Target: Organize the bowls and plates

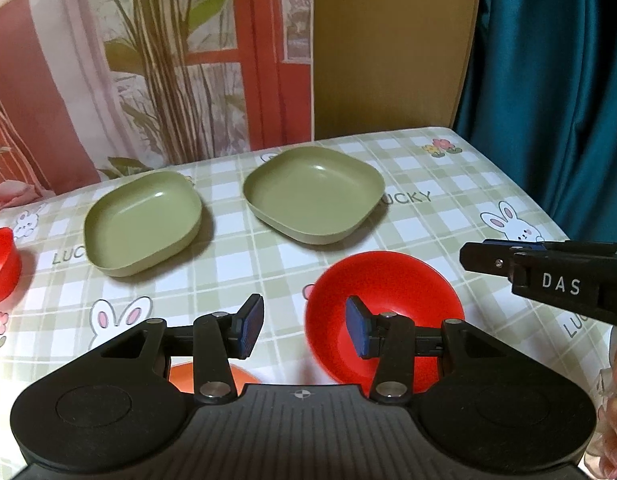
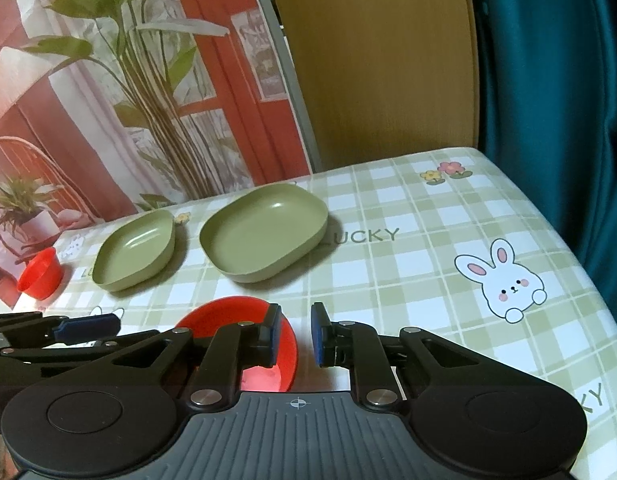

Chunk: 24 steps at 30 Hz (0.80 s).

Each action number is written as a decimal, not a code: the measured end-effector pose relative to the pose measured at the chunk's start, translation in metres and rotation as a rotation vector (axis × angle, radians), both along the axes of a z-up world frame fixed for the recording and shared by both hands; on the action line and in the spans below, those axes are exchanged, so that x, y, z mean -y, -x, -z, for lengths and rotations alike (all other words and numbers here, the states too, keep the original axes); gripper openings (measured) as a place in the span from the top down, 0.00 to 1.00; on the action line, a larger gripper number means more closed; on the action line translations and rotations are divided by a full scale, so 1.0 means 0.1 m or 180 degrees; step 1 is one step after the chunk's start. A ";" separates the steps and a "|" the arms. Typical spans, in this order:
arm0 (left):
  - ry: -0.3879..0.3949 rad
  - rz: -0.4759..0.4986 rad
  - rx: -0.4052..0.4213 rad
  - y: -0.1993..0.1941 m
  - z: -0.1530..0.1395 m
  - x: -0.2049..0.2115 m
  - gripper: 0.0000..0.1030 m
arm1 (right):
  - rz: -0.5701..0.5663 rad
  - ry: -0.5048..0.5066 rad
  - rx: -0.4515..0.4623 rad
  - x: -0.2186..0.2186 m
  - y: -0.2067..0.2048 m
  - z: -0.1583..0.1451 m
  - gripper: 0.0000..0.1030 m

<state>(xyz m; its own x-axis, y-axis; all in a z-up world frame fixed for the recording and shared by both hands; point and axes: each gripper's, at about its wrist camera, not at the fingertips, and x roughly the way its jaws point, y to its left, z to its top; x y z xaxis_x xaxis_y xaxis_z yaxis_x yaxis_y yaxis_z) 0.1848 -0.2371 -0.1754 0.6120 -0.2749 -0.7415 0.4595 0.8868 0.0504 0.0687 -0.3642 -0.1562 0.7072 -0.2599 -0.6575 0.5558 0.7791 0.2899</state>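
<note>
Two olive-green square plates lie apart at the back of the table: a left plate (image 1: 142,224) (image 2: 136,250) and a right plate (image 1: 314,194) (image 2: 264,232). A red bowl (image 1: 388,304) (image 2: 232,316) sits in front of them. A second red bowl (image 1: 0,264) (image 2: 40,274) stands at the far left. My left gripper (image 1: 304,330) is open and empty, its right finger over the near bowl's left rim. My right gripper (image 2: 294,334) is open and empty, just right of that bowl; it also shows in the left wrist view (image 1: 508,258).
The table (image 1: 448,184) has a green checked cloth with bunnies. Something orange-red (image 1: 212,376) shows under the left gripper, mostly hidden. A printed backdrop (image 1: 148,60), a wooden panel (image 1: 388,40) and a teal curtain (image 1: 548,80) stand behind. The table's right edge runs close to the curtain.
</note>
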 end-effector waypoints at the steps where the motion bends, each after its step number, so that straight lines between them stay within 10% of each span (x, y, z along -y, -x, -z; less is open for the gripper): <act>1: 0.0009 -0.0010 0.0010 0.00 -0.02 -0.04 0.54 | 0.0001 0.0011 0.0003 -0.01 0.00 -0.02 0.85; 24: 0.0337 -0.0602 0.0315 -0.09 -0.56 -1.77 0.47 | -0.0192 0.0211 0.0329 -0.85 -0.64 -0.54 0.81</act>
